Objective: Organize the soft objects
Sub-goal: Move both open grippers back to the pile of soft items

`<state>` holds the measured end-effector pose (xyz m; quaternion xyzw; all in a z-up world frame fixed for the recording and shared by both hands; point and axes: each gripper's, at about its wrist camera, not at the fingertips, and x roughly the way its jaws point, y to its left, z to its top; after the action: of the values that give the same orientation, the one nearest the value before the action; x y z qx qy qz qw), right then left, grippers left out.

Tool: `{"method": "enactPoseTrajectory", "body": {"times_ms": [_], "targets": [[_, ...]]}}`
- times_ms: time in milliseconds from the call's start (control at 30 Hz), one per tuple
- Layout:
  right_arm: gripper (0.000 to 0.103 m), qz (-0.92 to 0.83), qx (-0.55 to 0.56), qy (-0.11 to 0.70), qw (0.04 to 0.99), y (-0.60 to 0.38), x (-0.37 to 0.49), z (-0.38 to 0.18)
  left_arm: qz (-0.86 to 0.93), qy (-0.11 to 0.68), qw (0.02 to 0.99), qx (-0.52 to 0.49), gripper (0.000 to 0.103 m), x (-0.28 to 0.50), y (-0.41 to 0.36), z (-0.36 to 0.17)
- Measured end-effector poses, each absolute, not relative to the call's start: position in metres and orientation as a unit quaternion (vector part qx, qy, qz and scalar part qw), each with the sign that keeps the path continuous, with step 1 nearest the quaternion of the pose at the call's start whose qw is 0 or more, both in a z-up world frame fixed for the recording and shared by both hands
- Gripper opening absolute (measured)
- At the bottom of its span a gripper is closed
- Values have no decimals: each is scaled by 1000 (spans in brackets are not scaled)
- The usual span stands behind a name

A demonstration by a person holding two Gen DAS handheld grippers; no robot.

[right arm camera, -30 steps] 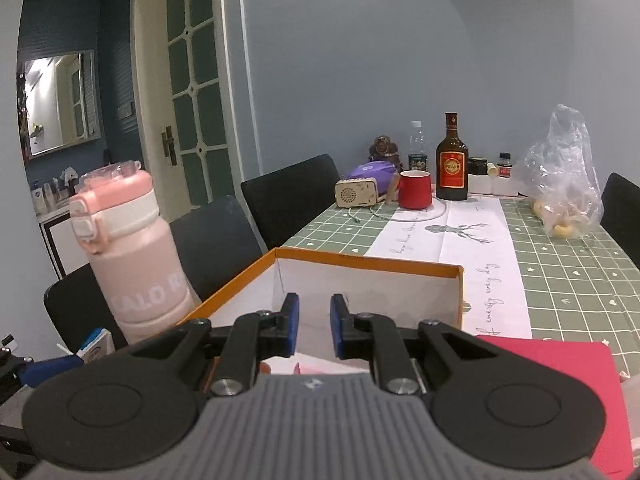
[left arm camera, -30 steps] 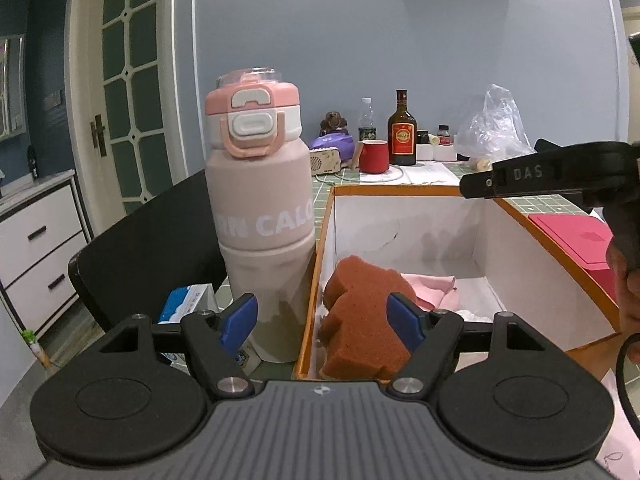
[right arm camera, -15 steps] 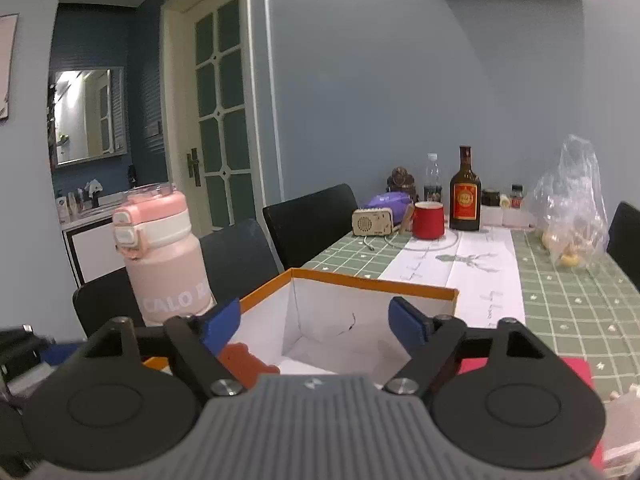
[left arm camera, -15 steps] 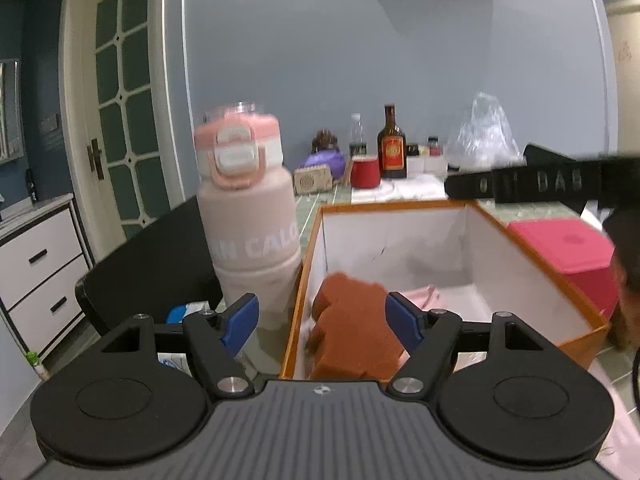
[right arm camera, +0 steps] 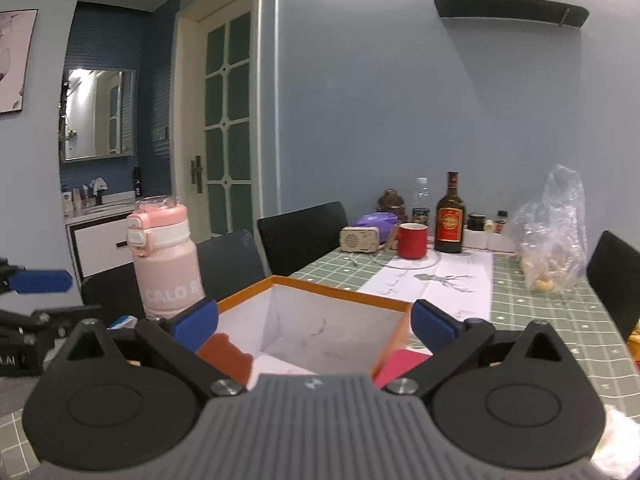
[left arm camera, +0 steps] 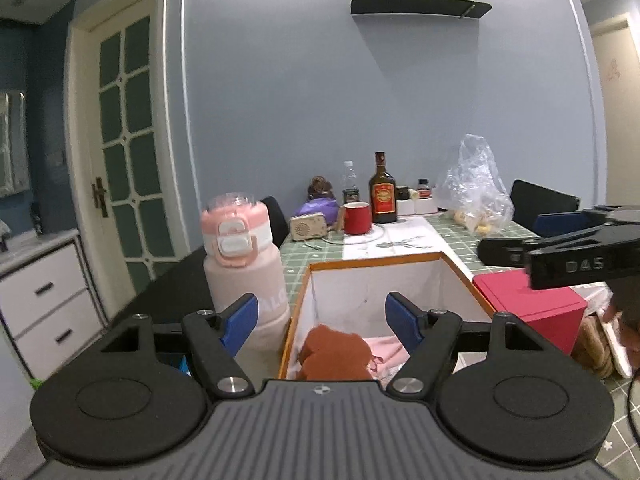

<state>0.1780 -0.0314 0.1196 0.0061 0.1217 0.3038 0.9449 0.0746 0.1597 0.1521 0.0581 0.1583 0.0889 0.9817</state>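
An orange-rimmed cardboard box (left arm camera: 372, 260) with white inner walls stands on the green checked table; it also shows in the right wrist view (right arm camera: 320, 286). Inside lie a rust-brown sponge (left arm camera: 334, 354) and a pink cloth (left arm camera: 384, 354). The sponge shows in the right wrist view (right arm camera: 226, 354) too. My left gripper (left arm camera: 322, 320) is open and empty, held above the box's near end. My right gripper (right arm camera: 314, 318) is open and empty, above the box's right side; it appears at the right edge of the left wrist view (left arm camera: 560, 248).
A pink water bottle (left arm camera: 244, 264) stands left of the box. A red box (left arm camera: 528, 304) lies to its right. At the table's far end stand a red mug (left arm camera: 357, 218), a brown bottle (left arm camera: 383, 196), a small radio (left arm camera: 307, 227) and a plastic bag (left arm camera: 474, 188). Black chairs surround the table.
Both grippers have risen and drawn back from the box. My right gripper was shut a second ago and has opened wide. The left stayed open.
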Motion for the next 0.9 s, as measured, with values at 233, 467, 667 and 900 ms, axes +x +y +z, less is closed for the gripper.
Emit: {"method": "enactPoseTrajectory", "body": {"times_ms": [233,467,667,900], "targets": [[100,280,23,107,954,-77,162,133,61,141,987,56,86,67,128,177],[100,248,42,120,961,-126,156,121,29,114,990,75,86,58,76,201],[100,201,57,147,967,-174,159,103,-12,103,992,68,86,59,38,215],[100,171,137,204,954,-223,174,65,-70,132,988,44,86,78,-3,197]]}}
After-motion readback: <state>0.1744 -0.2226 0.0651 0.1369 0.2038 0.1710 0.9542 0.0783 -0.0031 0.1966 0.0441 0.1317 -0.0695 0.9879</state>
